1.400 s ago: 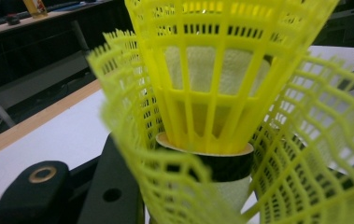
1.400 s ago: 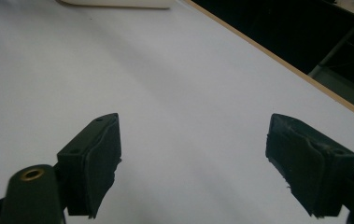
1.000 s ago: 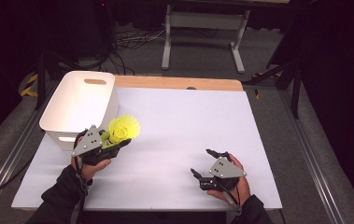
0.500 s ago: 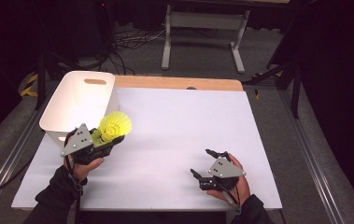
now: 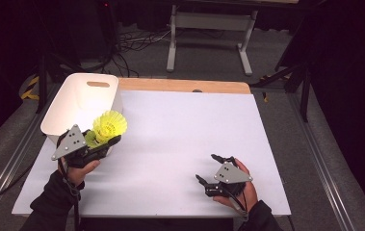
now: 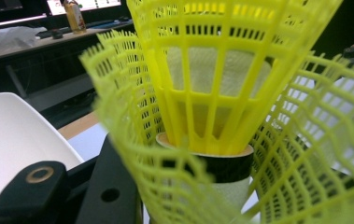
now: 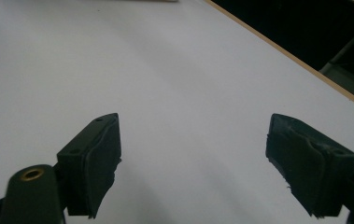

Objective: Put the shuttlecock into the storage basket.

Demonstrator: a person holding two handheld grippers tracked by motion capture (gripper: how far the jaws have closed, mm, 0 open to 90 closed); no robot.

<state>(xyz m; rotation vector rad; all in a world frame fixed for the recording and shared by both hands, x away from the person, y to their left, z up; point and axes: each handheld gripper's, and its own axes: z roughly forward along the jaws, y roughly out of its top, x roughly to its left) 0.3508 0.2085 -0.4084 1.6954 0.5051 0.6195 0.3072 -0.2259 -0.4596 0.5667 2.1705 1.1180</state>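
A nested stack of yellow plastic shuttlecocks (image 5: 109, 124) is held just above the table, skirts tilted up and away, by my left gripper (image 5: 104, 140), which is shut on it. It hangs beside the front right corner of the white bin (image 5: 76, 103). In the left gripper view the mesh skirts (image 6: 212, 93) sit one inside another, with a black band and a cork base low in the middle; one black finger (image 6: 111, 186) shows at the lower left. My right gripper (image 5: 205, 167) rests near the table's front right, open, with bare white table between its pads (image 7: 95, 154).
The white tabletop (image 5: 185, 130) has a wooden strip (image 5: 185, 85) along its far edge. Behind the table are a grey desk frame (image 5: 209, 29) and cables on the floor. A metal rail (image 5: 315, 159) runs along the right side.
My left gripper has carried the shuttlecocks to the left and slightly up, closer to the bin's corner. The right gripper has stayed where it was.
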